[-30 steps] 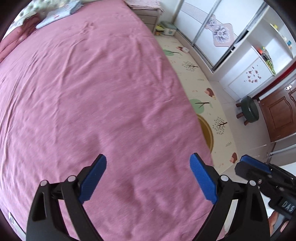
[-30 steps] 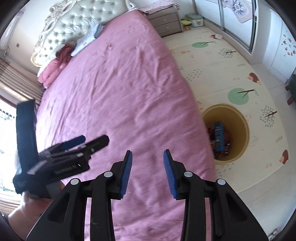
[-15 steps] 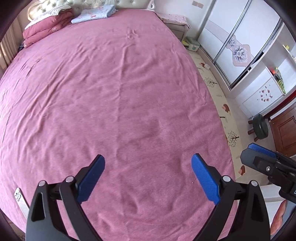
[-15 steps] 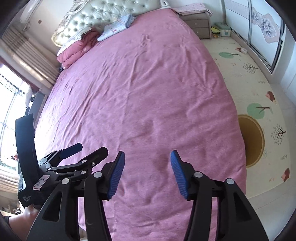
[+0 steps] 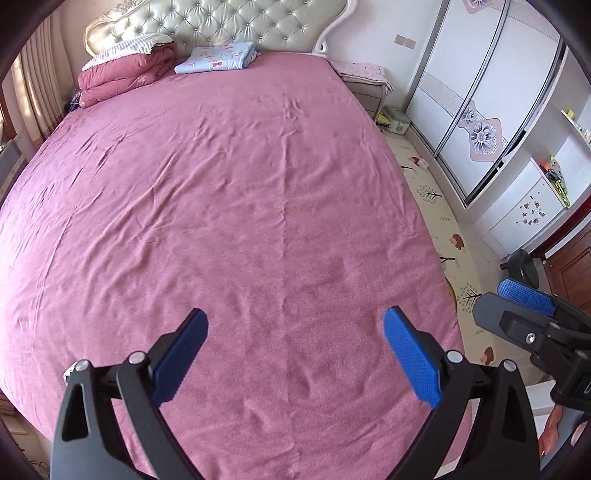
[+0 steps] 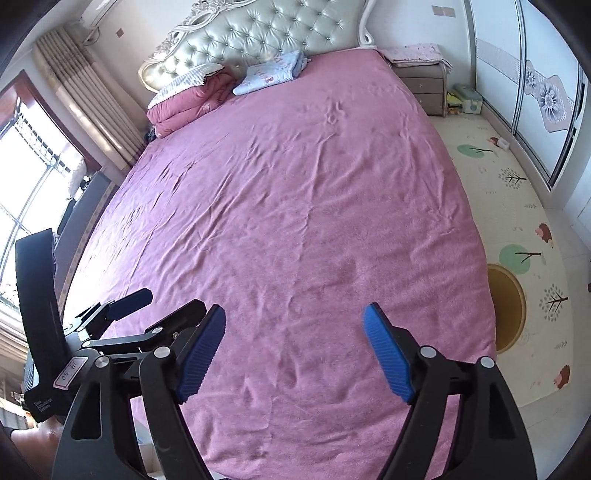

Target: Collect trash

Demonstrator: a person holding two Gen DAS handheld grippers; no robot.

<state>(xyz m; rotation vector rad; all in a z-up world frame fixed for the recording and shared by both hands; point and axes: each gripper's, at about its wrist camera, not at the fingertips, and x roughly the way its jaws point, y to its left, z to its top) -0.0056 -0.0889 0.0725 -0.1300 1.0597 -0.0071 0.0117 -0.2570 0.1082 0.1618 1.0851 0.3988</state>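
Observation:
My left gripper (image 5: 295, 325) is open and empty over the foot of a bed with a pink sheet (image 5: 240, 192). My right gripper (image 6: 295, 317) is open and empty too, also over the foot of the bed (image 6: 314, 192). The right gripper also shows at the right edge of the left wrist view (image 5: 528, 299), and the left gripper at the lower left of the right wrist view (image 6: 147, 302). No trash shows on the sheet. A round yellow bin (image 6: 508, 306) stands on the floor mat right of the bed; its inside is hidden.
A folded pink quilt (image 5: 125, 74) and a folded light-blue cloth (image 5: 218, 57) lie by the tufted headboard (image 5: 221, 22). A nightstand (image 6: 424, 81) and a small box (image 6: 467, 98) stand at the far right. Sliding wardrobe doors (image 5: 480, 99) line the right wall, with a dark stool (image 5: 522, 267) nearby.
Both grippers have tilted up from the bed's right edge and the bin toward the headboard. The right gripper's jaws have opened wider. The left gripper stayed open.

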